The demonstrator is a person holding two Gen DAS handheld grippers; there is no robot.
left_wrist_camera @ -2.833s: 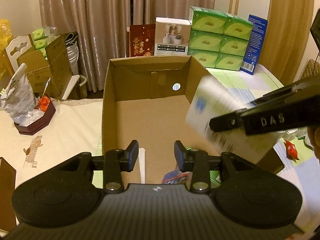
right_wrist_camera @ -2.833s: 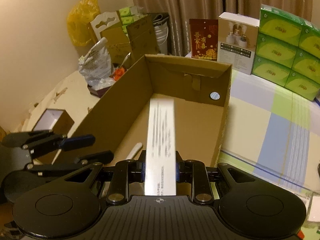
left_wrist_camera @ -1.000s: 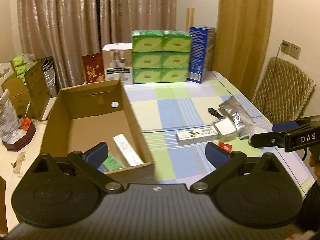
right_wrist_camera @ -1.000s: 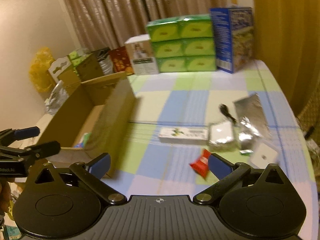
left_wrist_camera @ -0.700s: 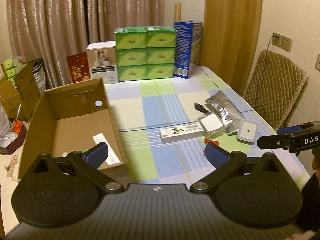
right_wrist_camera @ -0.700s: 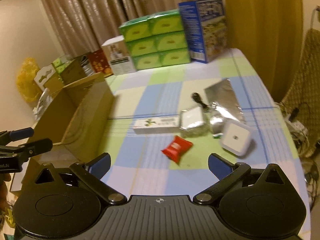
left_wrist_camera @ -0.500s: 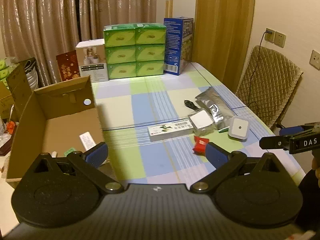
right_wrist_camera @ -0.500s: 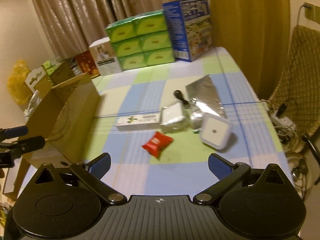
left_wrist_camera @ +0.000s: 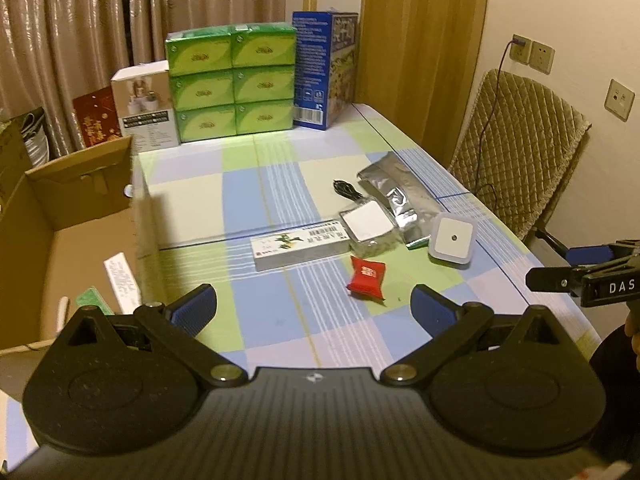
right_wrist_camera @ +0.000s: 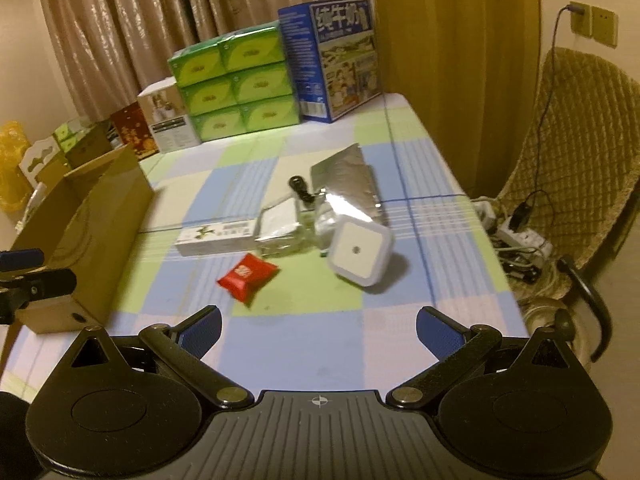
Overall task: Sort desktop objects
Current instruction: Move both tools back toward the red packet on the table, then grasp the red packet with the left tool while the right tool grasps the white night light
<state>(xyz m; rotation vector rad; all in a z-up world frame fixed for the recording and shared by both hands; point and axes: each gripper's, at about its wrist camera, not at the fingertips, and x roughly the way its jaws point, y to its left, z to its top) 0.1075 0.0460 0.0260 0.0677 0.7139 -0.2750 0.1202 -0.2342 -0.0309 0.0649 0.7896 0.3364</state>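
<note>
Left gripper (left_wrist_camera: 314, 304): jaws wide apart, empty, above table (left_wrist_camera: 276, 184).
Right gripper (right_wrist_camera: 318, 326): jaws wide apart, empty, facing the pile.
To sort, mid-table: long box (left_wrist_camera: 301, 243), red packet (right_wrist_camera: 247, 273), white square unit (right_wrist_camera: 359, 249), foil bags (left_wrist_camera: 396, 196), black cable (left_wrist_camera: 345, 190) — all touching or just beside each other.
Risk: tight cluster, so a wide grab may nudge neighbours; foil prob. slippery; unit near table edge.
Carton (left_wrist_camera: 60, 216), left edge: holds white strip box (left_wrist_camera: 121, 280), green pkt (left_wrist_camera: 94, 300), white stick (left_wrist_camera: 63, 309); rest hidden.
</note>
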